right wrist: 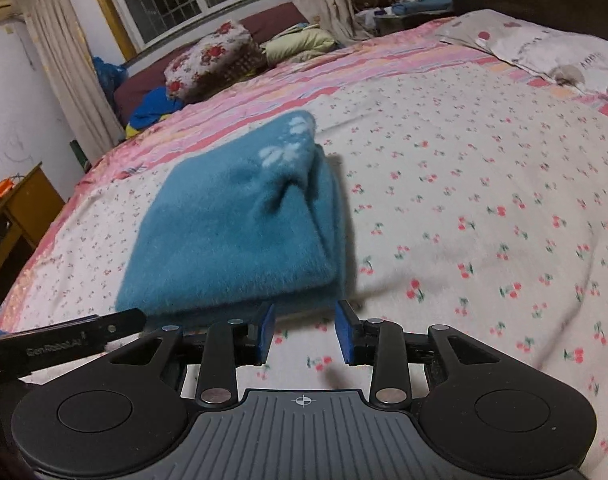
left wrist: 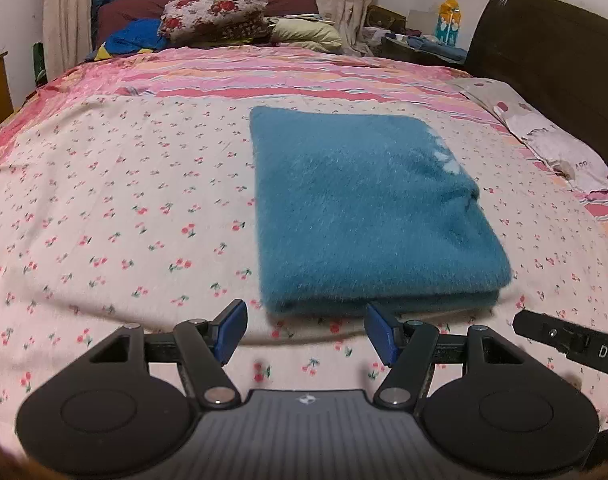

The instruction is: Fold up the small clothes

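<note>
The left gripper hangs with jaws apart and empty, just short of the folded teal sweater lying on the bed. The right gripper, jaws narrower yet holding nothing, sits near its corner, perhaps brushing the blurred fuzzy edge.

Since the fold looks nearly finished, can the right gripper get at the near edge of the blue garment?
Probably yes. The right gripper is open, nothing between its pads, and the folded blue garment lies just ahead on the bedsheet with nothing between.
</note>
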Available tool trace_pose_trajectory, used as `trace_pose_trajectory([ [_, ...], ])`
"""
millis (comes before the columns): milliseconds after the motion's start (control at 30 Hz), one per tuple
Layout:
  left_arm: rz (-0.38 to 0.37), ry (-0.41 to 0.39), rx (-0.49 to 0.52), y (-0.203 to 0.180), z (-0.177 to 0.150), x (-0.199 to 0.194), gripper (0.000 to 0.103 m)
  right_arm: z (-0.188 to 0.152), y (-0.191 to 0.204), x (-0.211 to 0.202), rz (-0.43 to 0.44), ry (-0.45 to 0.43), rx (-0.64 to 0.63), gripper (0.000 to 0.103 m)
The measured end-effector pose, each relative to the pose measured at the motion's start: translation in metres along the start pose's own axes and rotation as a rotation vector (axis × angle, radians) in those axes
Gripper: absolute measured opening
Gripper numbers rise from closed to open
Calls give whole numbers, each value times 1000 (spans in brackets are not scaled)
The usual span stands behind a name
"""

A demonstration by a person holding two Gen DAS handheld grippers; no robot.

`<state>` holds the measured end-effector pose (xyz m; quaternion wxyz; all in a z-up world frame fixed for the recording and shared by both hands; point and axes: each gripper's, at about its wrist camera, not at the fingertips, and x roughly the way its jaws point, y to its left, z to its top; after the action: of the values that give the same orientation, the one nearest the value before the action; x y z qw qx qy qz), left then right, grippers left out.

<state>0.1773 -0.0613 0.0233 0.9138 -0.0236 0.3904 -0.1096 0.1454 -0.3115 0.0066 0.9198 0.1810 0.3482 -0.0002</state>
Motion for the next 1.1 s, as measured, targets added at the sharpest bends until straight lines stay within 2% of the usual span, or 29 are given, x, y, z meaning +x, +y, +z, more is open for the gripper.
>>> trace_pose_trajectory([
  [200, 9, 13, -3, 3, -13, -7, 69, -18, -7, -5, 2, -11, 34, 34],
  [667, 44, 21, 36, -3, -36, -31, 72, -46, 18, -28, 31, -2, -41, 34],
  [933, 56, 8, 68, -9, -54, -48, 80, -61, 29, -43, 24, 6, -74, 34],
  [1100, 59, 11, 60, -7, -63, -56, 82, -67, 30, -52, 27, 1, -69, 34],
])
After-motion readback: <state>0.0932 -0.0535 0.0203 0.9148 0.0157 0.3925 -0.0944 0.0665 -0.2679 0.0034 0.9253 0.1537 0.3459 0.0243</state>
